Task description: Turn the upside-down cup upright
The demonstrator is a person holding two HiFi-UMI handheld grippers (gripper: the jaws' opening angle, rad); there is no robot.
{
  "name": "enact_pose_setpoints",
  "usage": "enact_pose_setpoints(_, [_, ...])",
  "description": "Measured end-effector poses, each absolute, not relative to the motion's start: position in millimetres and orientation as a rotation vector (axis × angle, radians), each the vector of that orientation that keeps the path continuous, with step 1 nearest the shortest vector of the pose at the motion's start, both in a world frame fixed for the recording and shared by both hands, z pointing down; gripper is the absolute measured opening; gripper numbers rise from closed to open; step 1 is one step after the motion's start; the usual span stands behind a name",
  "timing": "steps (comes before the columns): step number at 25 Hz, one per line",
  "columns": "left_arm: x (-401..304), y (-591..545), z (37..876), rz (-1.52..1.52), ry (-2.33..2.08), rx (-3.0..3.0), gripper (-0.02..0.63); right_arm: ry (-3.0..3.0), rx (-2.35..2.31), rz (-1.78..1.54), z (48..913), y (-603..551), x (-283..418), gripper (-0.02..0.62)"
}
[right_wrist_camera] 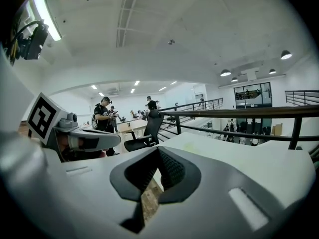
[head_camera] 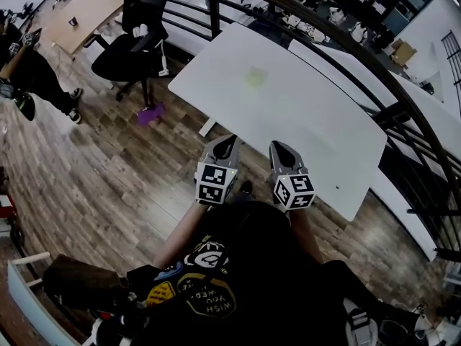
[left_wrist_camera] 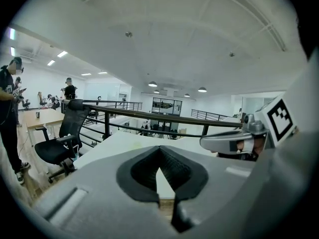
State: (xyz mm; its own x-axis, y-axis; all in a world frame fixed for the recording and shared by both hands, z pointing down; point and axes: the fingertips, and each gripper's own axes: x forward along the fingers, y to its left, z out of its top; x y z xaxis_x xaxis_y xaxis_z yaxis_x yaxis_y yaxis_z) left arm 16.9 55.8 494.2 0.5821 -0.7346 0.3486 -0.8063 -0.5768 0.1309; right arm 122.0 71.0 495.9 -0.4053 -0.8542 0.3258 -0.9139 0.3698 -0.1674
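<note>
A pale yellow-green translucent cup point(head_camera: 254, 78) stands alone on the far part of the white table point(head_camera: 310, 121); it is too faint to tell which way up it is. It shows as a dim patch in the left gripper view point(left_wrist_camera: 135, 144) and the right gripper view point(right_wrist_camera: 190, 147). My left gripper point(head_camera: 229, 141) and right gripper point(head_camera: 279, 147) hover side by side at the table's near edge, well short of the cup. Both point toward it, both are shut, and nothing is between the pads point(left_wrist_camera: 172, 171) of the left or the pads point(right_wrist_camera: 172, 171) of the right.
A black railing point(head_camera: 374, 71) curves behind the table, with another white table point(head_camera: 432, 114) beyond it. A black office chair point(head_camera: 133, 45) and a purple object point(head_camera: 150, 115) are on the wood floor at left. A person point(head_camera: 29, 71) stands far left.
</note>
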Motion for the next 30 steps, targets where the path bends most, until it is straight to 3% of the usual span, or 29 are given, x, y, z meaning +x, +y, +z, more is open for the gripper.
enact_pose_setpoints(15, [70.4, 26.3, 513.6, 0.465, -1.333, 2.491, 0.005, -2.492, 1.478, 0.609, 524.4, 26.3, 167.7, -0.002])
enact_pose_setpoints(30, [57.1, -56.6, 524.2, 0.475, -1.272, 2.509, 0.005, -2.464, 1.537, 0.608, 528.9, -38.7, 157.6, -0.002])
